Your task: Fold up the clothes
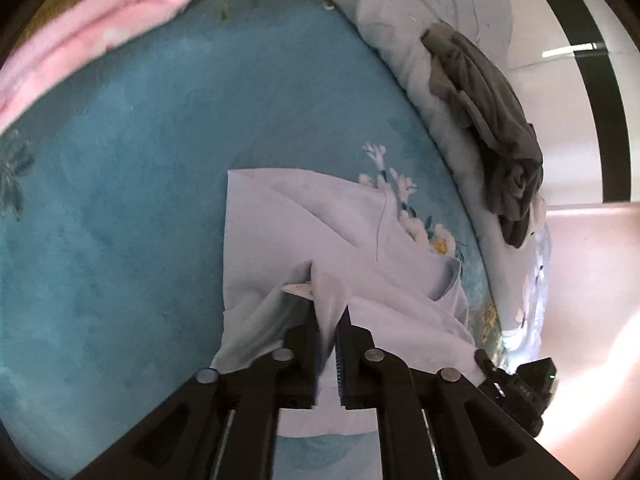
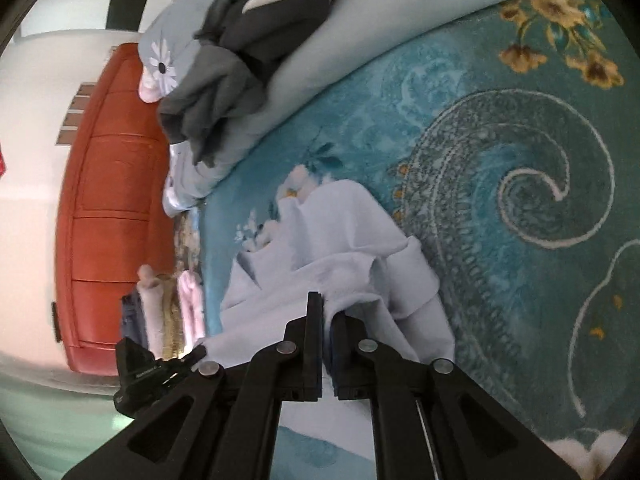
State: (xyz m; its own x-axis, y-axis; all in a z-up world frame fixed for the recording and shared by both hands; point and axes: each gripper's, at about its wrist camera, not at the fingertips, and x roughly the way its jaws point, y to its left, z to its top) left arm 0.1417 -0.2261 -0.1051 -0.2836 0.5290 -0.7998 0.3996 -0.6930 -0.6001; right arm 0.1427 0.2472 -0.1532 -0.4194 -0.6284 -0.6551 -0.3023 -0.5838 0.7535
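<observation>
Fabric of the pale blue garment (image 1: pixel 304 236) is pinched between the fingers of the left hand-held gripper (image 1: pixel 329 312), a bunched fold with a small tag rising just past its tips. The right hand-held gripper (image 2: pixel 327 312) is likewise clamped on a rumpled edge of the same garment (image 2: pixel 340 240). The garment lies partly folded on the teal floral bed cover (image 1: pixel 120 208), near the bed's edge. Beyond it, a grey garment (image 1: pixel 492 120) is heaped on a pale blue quilt (image 1: pixel 400 8), and a pink cloth (image 1: pixel 100 28) lies at the far corner.
</observation>
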